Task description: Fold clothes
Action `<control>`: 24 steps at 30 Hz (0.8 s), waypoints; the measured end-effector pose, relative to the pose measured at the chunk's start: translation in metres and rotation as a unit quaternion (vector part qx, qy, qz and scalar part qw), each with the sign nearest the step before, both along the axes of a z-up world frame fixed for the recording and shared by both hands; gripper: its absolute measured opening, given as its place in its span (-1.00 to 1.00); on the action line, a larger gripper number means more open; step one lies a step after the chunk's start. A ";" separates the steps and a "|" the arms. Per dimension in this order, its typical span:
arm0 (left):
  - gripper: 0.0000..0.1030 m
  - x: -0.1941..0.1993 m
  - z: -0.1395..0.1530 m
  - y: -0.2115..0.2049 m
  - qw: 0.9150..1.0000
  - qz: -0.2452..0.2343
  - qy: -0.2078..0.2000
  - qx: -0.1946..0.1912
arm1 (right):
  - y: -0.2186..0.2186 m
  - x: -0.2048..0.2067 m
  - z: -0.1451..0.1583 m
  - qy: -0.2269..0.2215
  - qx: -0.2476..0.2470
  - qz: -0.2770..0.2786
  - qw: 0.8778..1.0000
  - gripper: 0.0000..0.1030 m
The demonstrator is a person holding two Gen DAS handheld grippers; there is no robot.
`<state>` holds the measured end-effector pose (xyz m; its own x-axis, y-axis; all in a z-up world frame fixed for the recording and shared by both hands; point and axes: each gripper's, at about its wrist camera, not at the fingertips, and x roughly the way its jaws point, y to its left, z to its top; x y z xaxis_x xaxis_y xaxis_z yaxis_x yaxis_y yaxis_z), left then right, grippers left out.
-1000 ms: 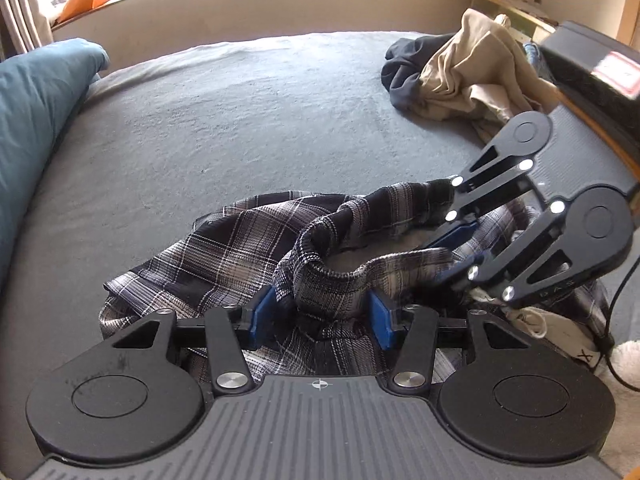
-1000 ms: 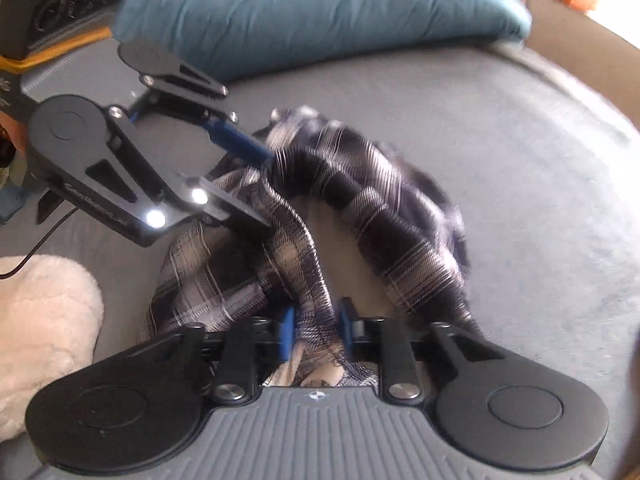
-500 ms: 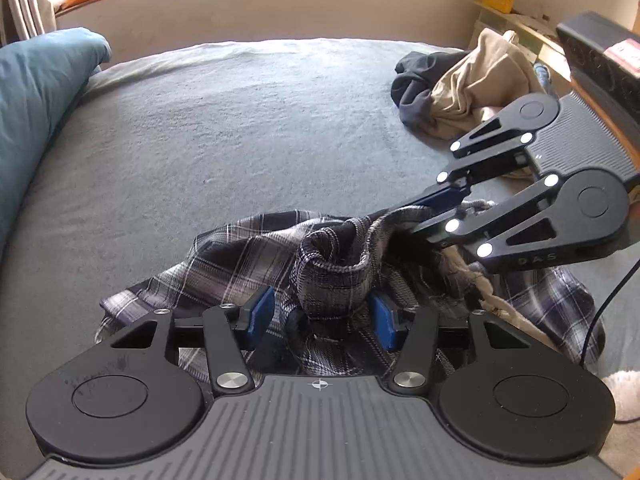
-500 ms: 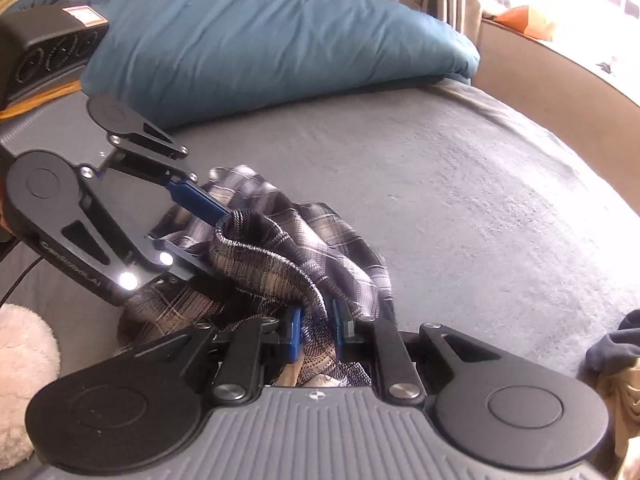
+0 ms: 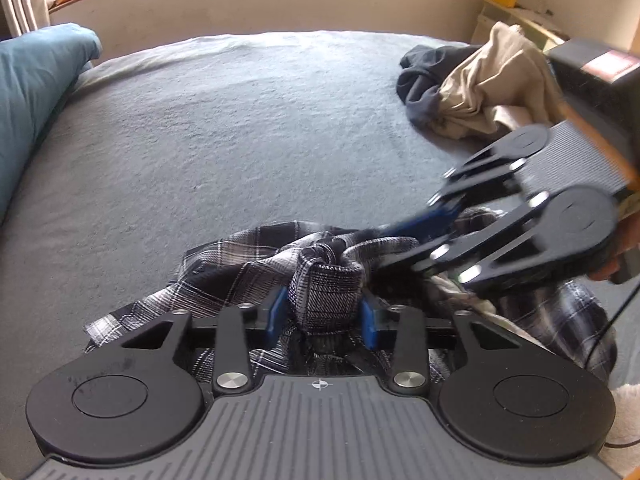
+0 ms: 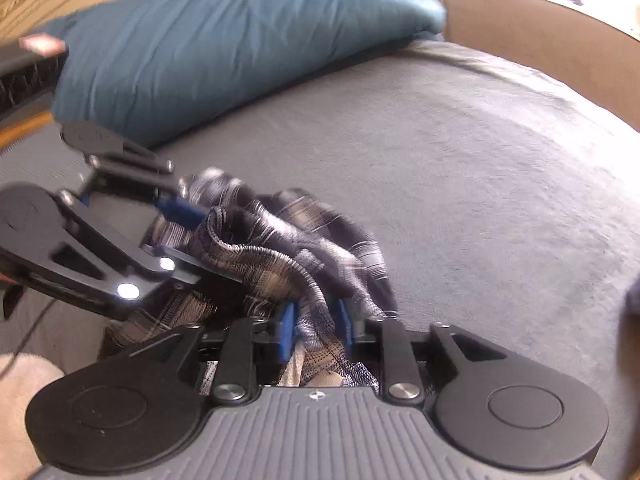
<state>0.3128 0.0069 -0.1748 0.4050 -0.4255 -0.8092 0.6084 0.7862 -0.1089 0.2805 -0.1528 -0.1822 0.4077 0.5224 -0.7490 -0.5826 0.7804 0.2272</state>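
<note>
A black-and-white plaid garment (image 5: 240,280) lies bunched on the grey bed cover (image 5: 240,140). My left gripper (image 5: 322,316) is closing on a raised fold of its banded edge (image 5: 326,292), and the fold fills the gap between the blue pads. My right gripper (image 5: 384,248) reaches into the same bunch from the right, blurred. In the right wrist view its jaws (image 6: 316,324) are opening, with a strip of the plaid garment (image 6: 280,256) loose between the pads. The left gripper (image 6: 204,240) holds the fold there too.
A teal pillow (image 6: 220,52) lies along one side of the bed. A heap of beige and dark clothes (image 5: 472,84) sits at the far right. Something white and fluffy (image 6: 16,400) and a black cable (image 5: 612,320) lie close by. A low wall (image 5: 280,0) borders the far side.
The left jaws have narrowed onto the raised fold. The right jaws, pinched tight on the fabric before, have spread apart. Both grippers have drawn nearer, bunching the garment tighter.
</note>
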 end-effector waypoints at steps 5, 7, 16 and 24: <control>-0.32 -0.003 0.001 0.000 1.000 0.000 0.007 0.003 | -0.067 -0.035 0.030 -0.026 0.067 -0.102 0.992 0.44; -0.28 -0.003 0.001 -0.001 1.000 -0.003 0.008 0.007 | -0.096 -0.048 0.026 -0.013 0.075 -0.149 0.986 0.51; -0.70 -0.005 0.005 -0.015 0.999 0.006 0.001 0.048 | -0.157 -0.051 -0.042 0.109 0.149 -0.211 0.960 0.53; -0.78 -0.020 0.025 -0.038 0.994 0.017 -0.020 0.108 | -0.151 -0.039 -0.072 0.134 0.184 -0.191 0.955 -0.53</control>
<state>0.2923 -0.0312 -0.1502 0.4492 -0.2290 -0.8636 0.5818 0.8085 0.0882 0.2415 -0.3038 -0.2547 0.4414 0.6212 -0.6476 -0.1533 0.7632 0.6277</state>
